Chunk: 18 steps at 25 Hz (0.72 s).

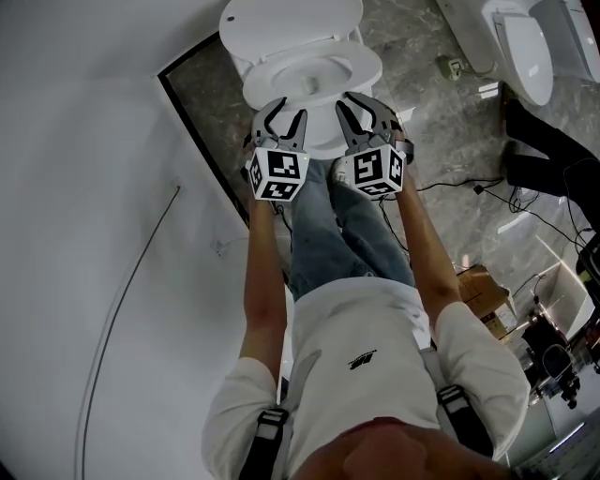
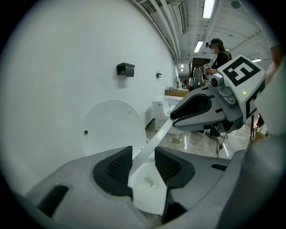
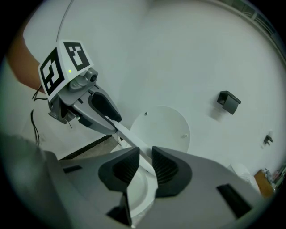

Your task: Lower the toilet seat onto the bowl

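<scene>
We note the toilet seat (image 1: pixel 361 64) as white, thin and glossy, low over the bowl (image 1: pixel 322 141). Its front rim passes between both grippers' jaws. The left gripper (image 2: pixel 144 157) has its jaws apart around the rim. The right gripper (image 3: pixel 145 163) is clamped on the rim. The lid (image 1: pixel 291 19) stands upright beyond.

White wall (image 1: pixel 84 187) fills 9 o'clock, a thin cable (image 1: pixel 117 309) hanging on it and a black holder (image 2: pixel 125 69) mounted higher up. Marble floor (image 1: pixel 422 66) spreads toward 2 o'clock, where another toilet (image 1: pixel 525 47) stands. Cords (image 1: pixel 459 185) and a box (image 1: pixel 483 291) lie at 4 o'clock. Strip lights (image 2: pixel 208 8) glow overhead.
</scene>
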Each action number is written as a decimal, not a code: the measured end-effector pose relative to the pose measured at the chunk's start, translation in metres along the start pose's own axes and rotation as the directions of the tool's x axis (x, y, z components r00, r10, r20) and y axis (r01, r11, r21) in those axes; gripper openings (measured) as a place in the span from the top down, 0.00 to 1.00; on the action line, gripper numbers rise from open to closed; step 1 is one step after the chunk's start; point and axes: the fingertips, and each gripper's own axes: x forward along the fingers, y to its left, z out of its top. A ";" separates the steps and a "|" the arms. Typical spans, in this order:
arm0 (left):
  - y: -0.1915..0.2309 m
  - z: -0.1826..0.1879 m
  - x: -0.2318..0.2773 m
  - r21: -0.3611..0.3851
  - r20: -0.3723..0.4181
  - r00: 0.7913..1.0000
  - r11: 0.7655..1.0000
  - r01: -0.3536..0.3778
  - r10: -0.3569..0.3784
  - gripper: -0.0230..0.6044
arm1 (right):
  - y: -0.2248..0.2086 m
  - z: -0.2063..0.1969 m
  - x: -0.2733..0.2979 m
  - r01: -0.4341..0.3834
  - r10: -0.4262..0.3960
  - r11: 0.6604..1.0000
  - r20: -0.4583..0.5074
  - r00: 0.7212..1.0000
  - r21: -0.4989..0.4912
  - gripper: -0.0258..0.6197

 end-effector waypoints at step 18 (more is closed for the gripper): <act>-0.029 -0.031 -0.007 0.012 -0.017 1.000 1.000 0.014 -0.014 0.69 | 0.030 -0.028 -0.015 -0.022 0.022 1.000 -0.022 1.000 0.005 0.82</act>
